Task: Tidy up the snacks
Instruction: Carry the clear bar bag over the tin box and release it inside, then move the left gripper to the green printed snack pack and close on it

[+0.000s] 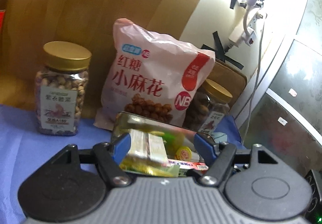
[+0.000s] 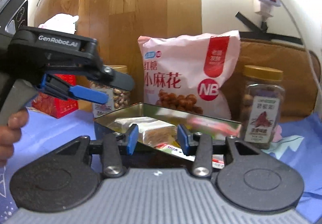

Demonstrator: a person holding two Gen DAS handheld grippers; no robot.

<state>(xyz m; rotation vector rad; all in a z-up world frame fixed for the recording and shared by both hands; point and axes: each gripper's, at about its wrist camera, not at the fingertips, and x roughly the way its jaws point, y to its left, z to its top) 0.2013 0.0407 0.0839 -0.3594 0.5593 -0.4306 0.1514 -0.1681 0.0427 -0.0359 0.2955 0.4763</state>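
While both tools (image 1: 163,143) (image 2: 158,137) gape, the tin (image 2: 201,118) lies ahead.

The left gripper (image 1: 162,144) hangs over a shiny tin (image 1: 128,121) of wrapped snacks, its jaws apart and gripping nothing. Behind the tin, a pink snack bag (image 1: 153,77) stands between two gold-lidded jars (image 1: 60,91) (image 1: 211,109) on the blue cloth (image 1: 18,143).

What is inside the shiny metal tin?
The shiny metal tin holds a white wrapped block, a small yellow-lidded cup and flat packets; anything beneath them is covered.
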